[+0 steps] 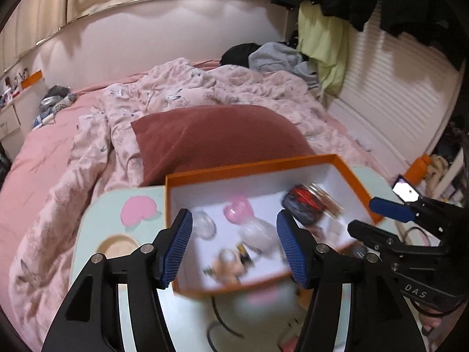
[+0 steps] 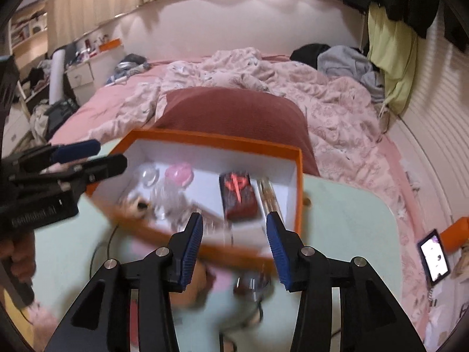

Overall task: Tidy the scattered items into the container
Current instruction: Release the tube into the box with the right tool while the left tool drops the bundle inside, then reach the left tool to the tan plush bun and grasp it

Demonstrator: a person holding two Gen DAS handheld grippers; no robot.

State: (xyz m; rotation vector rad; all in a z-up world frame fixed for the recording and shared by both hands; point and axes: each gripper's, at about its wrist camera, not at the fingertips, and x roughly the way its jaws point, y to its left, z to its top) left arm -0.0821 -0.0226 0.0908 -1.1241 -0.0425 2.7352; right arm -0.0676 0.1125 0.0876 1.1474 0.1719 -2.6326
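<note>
An orange box (image 1: 348, 170) with a white inside sits on a pale green table (image 1: 88, 223); it also shows in the right wrist view (image 2: 297, 176). Inside lie a dark card box with a red mark (image 2: 239, 195), a pink item (image 2: 179, 173), clear plastic pieces (image 2: 149, 176) and a small plush toy (image 1: 227, 267). My left gripper (image 1: 234, 249) is open and empty over the box's near part. My right gripper (image 2: 234, 248) is open and empty over the box's near rim. Both views are blurred.
A cable (image 2: 99, 252) and blurred small items (image 2: 252, 286) lie on the table in front of the box. A dark red pillow (image 1: 217, 135) and a rumpled quilt (image 1: 181, 88) lie on the bed behind. A lit phone (image 2: 433, 256) lies at the right.
</note>
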